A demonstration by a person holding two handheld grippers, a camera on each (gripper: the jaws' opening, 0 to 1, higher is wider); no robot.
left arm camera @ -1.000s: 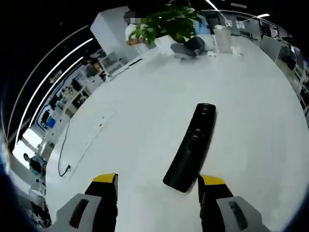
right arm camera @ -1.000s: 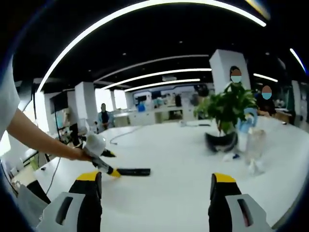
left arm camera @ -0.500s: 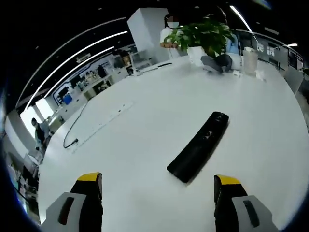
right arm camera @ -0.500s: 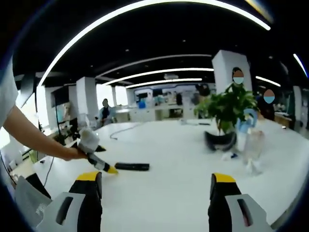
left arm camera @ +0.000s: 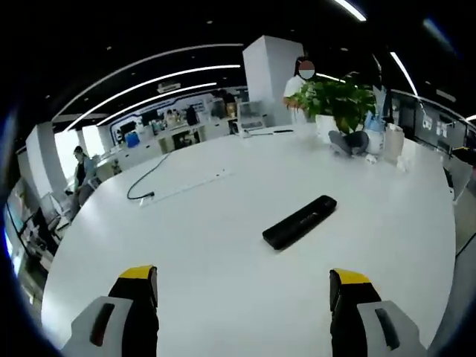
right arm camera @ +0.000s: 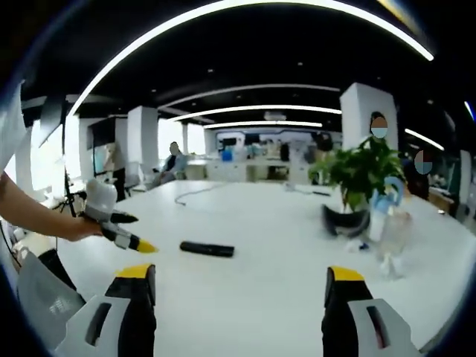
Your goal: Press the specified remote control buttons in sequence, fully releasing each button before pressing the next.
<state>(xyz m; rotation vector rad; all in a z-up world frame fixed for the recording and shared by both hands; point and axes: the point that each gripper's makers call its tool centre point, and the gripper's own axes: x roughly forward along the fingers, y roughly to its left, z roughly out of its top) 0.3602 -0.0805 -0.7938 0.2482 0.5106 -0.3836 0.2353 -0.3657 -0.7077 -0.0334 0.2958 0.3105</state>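
A long black remote control lies flat on the white table, ahead of my left gripper and a little to its right. That gripper's yellow-tipped jaws stand wide apart with nothing between them, well back from the remote. In the right gripper view the same remote lies left of centre, far ahead of my right gripper, which is open and empty too. The left gripper shows there at the left, held in a person's hand, raised and apart from the remote.
A potted plant with a dark object at its base and a clear container stand at the table's far right. A black cable and a white strip lie at the far left. People stand in the office behind.
The left gripper has lifted and drawn back from the remote, which now looks smaller and farther in its view. The remote lies where it was. The right gripper has barely moved.
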